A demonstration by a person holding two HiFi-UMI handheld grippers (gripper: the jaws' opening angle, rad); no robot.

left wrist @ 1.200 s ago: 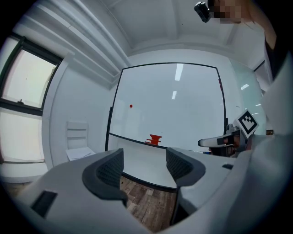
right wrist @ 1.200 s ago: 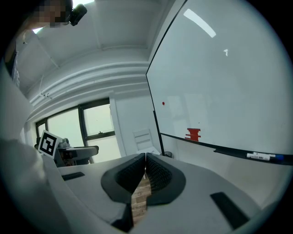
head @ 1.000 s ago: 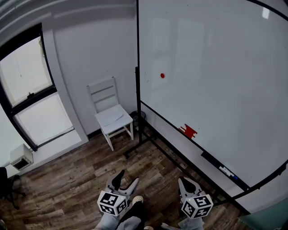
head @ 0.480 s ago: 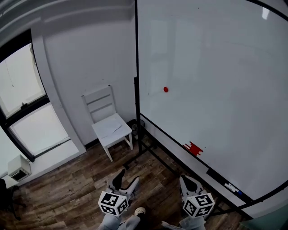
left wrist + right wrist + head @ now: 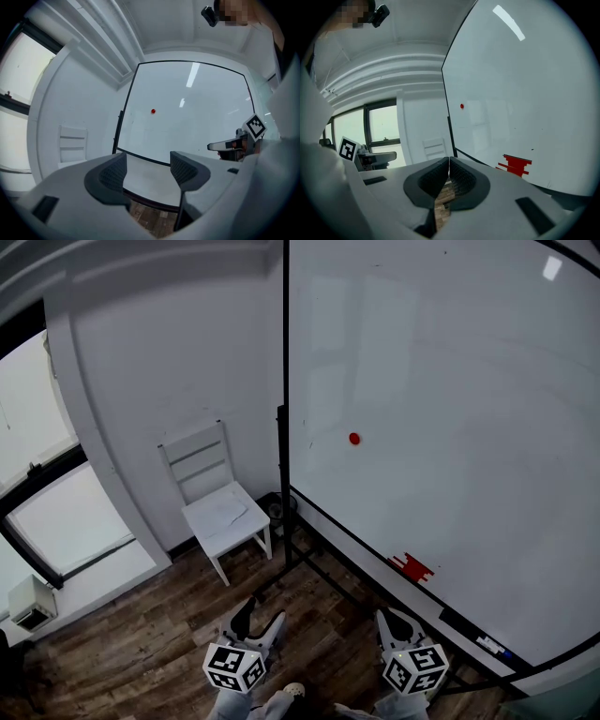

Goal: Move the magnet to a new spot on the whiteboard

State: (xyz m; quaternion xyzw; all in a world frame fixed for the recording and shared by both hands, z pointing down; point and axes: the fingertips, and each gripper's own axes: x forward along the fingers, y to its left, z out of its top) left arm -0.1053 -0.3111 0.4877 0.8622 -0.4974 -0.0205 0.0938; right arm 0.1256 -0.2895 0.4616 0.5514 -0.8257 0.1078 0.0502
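Note:
A small round red magnet (image 5: 354, 439) sticks to the large whiteboard (image 5: 450, 409), left of its middle; it also shows as a red dot (image 5: 153, 111) in the left gripper view and a red dot (image 5: 461, 106) in the right gripper view. Both grippers hang low, far from the board. My left gripper (image 5: 260, 621) is open with nothing between its jaws (image 5: 146, 169). My right gripper (image 5: 396, 623) is shut and empty, its tips touching (image 5: 449, 165).
A red mark (image 5: 412, 567) sits low on the board, and markers (image 5: 491, 646) lie on its tray. A white chair (image 5: 214, 502) stands by the wall to the left, by a window (image 5: 47, 493). The board's black stand (image 5: 300, 549) rests on wood flooring.
The head view has tilted up and moved in: the magnet, chair and red mark sit lower in the picture. Both grippers stay low and keep their states.

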